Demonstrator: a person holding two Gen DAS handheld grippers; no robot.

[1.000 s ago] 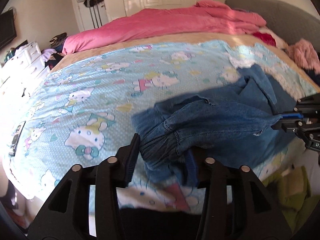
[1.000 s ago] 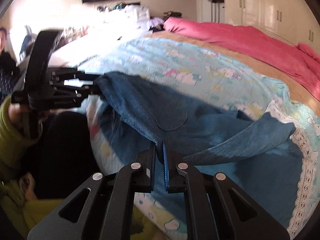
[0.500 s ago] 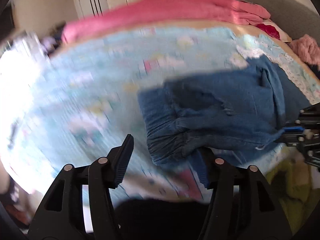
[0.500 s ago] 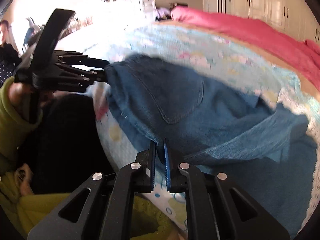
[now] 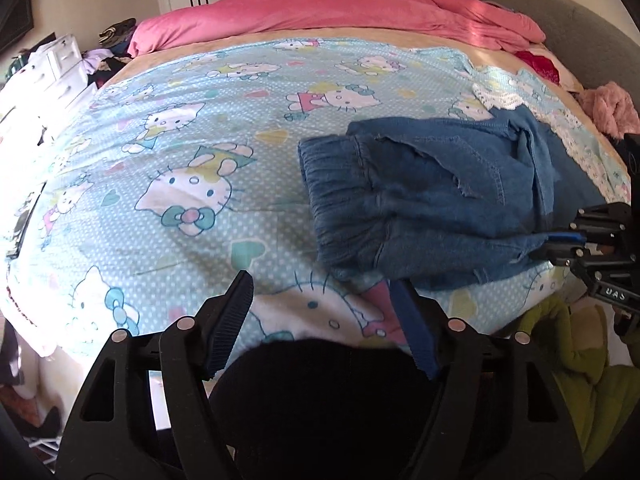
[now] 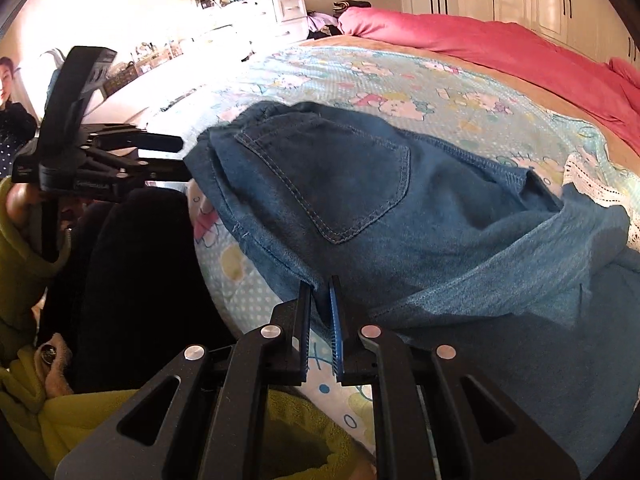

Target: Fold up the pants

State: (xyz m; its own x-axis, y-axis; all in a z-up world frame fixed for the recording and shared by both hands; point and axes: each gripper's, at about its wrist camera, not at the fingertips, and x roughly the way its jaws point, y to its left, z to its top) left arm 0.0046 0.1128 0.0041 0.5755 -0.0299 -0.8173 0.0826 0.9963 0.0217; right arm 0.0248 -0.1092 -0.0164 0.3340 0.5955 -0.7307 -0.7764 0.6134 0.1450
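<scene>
Left hand-held gripper [image 5: 324, 312]: jaws spread wide, holding nothing, poised at the near edge of the bed above the patterned sheet [image 5: 192, 152]. The pants [image 5: 432, 192], a pair of blue denim jeans, lie just ahead and to the right of its right finger, apart from it. The elasticated waistband faces this gripper; the legs are bunched and doubled over toward the far right.

Right hand-held gripper [image 6: 320, 312]: jaws pressed nearly together, pinching the near hem edge of the pants [image 6: 360, 200]. From this view the back pocket faces up, directly ahead of the fingertips, and a lighter fold of denim lies across the right side. The left hand-held gripper [image 6: 176, 160] appears at the left, its tips just beside the waistband corner; contact cannot be confirmed.

The pants rest on the near right part of the bed. A pink duvet [image 5: 340, 8] lies across the far side. White drawers [image 5: 60, 64] stand beyond the left edge.
</scene>
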